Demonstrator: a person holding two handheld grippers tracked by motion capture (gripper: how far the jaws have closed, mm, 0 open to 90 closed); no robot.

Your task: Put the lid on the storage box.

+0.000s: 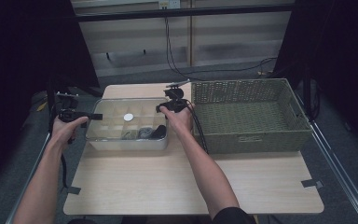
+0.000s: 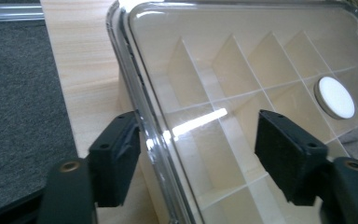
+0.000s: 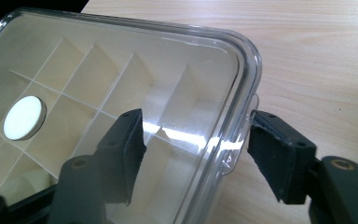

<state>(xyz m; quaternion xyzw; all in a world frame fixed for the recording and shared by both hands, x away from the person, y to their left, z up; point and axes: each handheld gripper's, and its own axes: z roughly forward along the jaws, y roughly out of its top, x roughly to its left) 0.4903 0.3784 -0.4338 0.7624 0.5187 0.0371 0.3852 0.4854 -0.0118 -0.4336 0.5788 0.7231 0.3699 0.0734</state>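
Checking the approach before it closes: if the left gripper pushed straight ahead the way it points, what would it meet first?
Most likely the clear lid of the divided box: the left gripper stands open, its jaws straddling the lid's rim. Depth is hard to judge.

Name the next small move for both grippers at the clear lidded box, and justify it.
Probably close both. The left gripper and right gripper each have open jaws straddling opposite edges of the clear lid, not yet gripping it.
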